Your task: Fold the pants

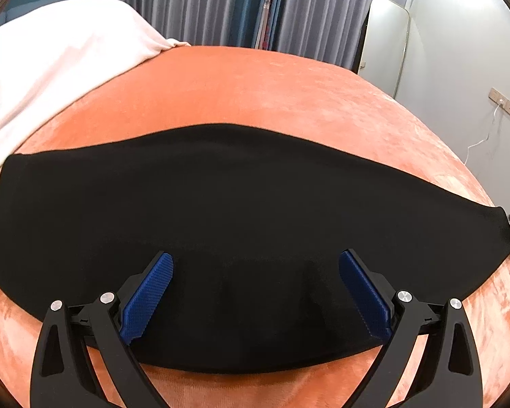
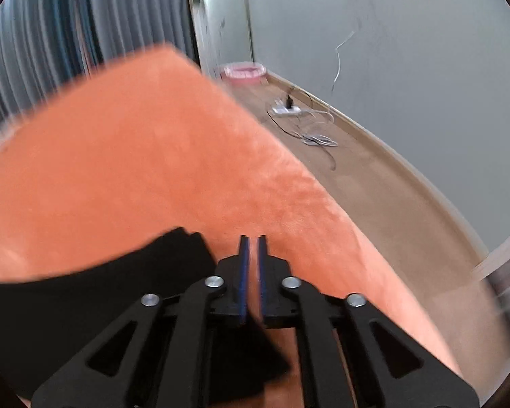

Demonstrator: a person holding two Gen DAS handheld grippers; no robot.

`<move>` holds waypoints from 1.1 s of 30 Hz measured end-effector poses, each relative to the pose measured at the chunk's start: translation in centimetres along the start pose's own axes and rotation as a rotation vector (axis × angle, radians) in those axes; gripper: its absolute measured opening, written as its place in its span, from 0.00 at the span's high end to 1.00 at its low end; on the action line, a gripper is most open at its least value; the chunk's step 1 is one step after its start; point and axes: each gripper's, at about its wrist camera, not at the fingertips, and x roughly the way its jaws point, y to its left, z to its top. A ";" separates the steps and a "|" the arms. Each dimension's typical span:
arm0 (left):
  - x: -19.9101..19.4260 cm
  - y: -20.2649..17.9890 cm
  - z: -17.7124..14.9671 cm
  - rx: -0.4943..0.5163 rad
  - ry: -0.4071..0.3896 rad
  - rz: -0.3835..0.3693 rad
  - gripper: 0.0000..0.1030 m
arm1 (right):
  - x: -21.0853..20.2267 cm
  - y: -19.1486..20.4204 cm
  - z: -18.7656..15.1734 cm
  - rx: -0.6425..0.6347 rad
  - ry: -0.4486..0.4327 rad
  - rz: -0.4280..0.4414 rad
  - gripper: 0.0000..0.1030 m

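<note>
Black pants lie folded into a long band across the orange bed cover. My left gripper hovers over the near middle of the band, its blue pads spread wide apart with only flat cloth beneath them. In the blurred right wrist view, one end of the pants lies at lower left and runs under the gripper's frame. My right gripper sits past that end, above bare orange cover. Its blue pads stand a narrow slit apart, and only orange shows through the slit.
A white duvet is heaped at the bed's far left. The bed's right edge drops to a wooden floor with a power strip and cables and a pink basin. Curtains and a leaning mirror stand behind.
</note>
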 end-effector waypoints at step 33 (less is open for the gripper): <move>-1.7 0.3 0.3 0.000 -0.003 0.064 0.06 | -5.0 9.5 -7.5 -0.185 0.032 0.069 0.36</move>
